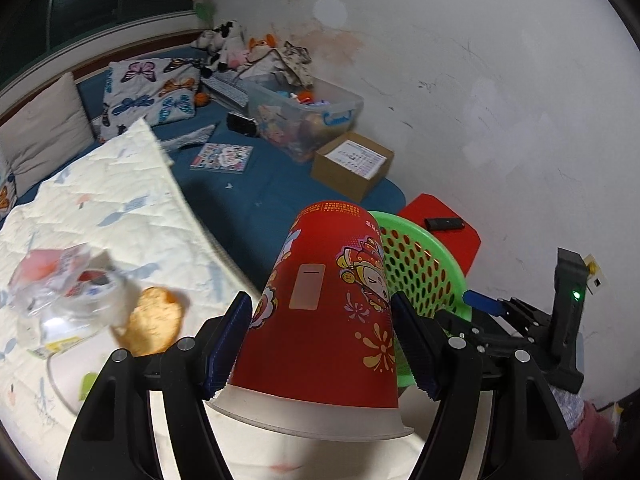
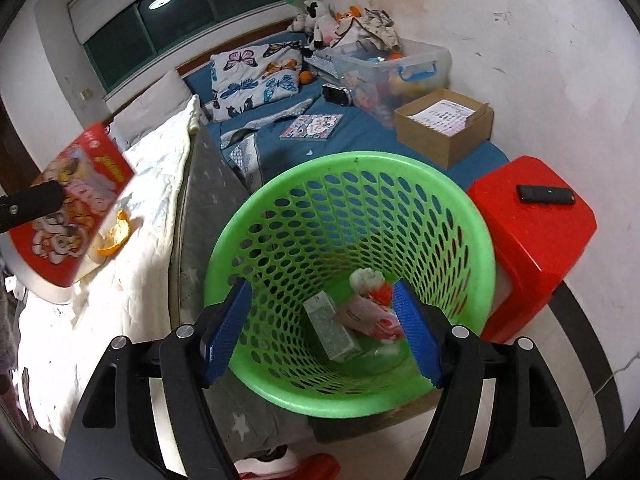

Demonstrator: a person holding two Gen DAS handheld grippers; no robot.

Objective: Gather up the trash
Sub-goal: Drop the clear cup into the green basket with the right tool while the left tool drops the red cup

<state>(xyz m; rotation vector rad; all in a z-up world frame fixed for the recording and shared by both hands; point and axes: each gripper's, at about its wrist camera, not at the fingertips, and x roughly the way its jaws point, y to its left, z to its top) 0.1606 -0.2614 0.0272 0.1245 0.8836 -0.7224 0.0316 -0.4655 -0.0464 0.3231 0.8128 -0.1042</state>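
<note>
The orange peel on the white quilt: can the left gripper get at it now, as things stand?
Probably not yet. The left gripper is shut on the red paper cup, so its jaws are full. The orange peel lies uncovered on the white quilt, beside a clear plastic wrapper; once the cup is dropped, nothing blocks it.

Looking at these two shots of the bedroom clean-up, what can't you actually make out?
- Left wrist view: the green basket is mostly hidden behind the red paper cup in the left claw.
- Left wrist view: the clear plastic wrapper on the quilt is blurred; its label is unreadable.
- Right wrist view: the wrappers in the basket are too small to identify.
</note>
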